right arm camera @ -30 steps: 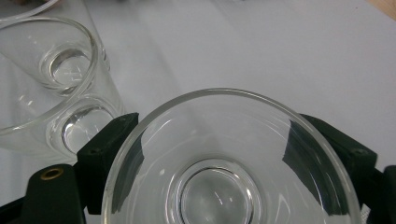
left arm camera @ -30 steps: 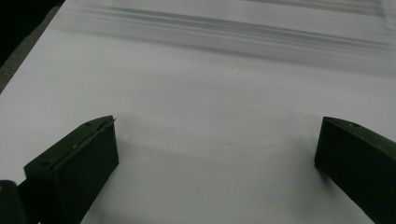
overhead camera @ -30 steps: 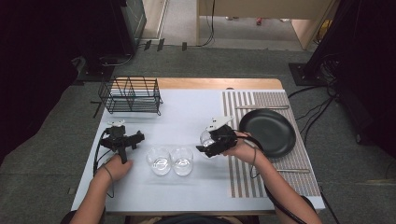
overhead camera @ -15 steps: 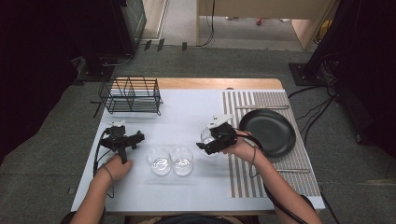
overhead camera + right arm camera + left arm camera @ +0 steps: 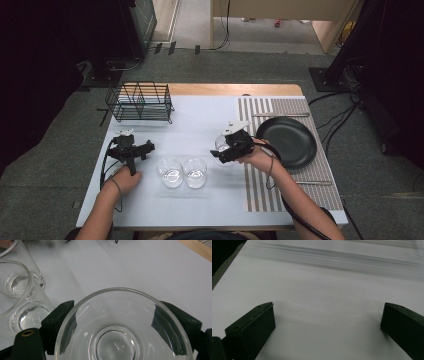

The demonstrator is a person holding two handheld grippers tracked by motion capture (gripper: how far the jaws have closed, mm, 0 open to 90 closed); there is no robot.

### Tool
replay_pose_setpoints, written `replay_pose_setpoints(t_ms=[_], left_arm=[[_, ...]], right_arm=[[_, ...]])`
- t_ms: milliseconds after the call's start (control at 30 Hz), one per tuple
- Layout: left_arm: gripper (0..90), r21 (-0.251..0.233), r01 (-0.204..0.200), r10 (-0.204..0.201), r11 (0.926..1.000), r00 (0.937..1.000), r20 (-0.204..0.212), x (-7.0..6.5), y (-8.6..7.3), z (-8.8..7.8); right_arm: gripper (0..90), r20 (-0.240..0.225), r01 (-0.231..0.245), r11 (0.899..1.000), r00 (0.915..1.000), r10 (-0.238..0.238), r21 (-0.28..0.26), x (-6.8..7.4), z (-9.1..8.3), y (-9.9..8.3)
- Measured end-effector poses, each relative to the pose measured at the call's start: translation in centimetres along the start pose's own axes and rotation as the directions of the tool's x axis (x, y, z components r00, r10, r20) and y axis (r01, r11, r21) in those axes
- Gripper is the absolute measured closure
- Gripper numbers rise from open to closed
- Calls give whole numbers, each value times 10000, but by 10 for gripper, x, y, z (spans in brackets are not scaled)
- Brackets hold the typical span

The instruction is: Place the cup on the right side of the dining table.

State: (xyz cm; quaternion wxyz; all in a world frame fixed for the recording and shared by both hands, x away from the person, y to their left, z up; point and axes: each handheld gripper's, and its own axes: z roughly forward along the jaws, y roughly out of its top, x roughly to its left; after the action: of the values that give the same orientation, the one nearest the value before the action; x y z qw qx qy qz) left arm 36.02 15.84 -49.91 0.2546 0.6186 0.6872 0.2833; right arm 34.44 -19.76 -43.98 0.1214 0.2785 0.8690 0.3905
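Clear glass (image 5: 122, 327) between right gripper's (image 5: 122, 322) jaws.

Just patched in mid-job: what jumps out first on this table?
The right claw is shut on a clear glass, held between the two other glasses and the black plate. Those two empty glasses stand side by side near the front middle of the white table. The left claw gapes open over bare table at the left, in front of a black wire rack at the back left.
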Motion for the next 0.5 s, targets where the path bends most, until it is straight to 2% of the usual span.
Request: replay_pose_setpoints(t_ms=[500], left_arm=[[0, -6, -4, 4, 10000, 10000, 1, 0, 0, 0]], right_arm=[[184, 334, -97, 9999, 9994, 98, -32, -5, 3, 1]])
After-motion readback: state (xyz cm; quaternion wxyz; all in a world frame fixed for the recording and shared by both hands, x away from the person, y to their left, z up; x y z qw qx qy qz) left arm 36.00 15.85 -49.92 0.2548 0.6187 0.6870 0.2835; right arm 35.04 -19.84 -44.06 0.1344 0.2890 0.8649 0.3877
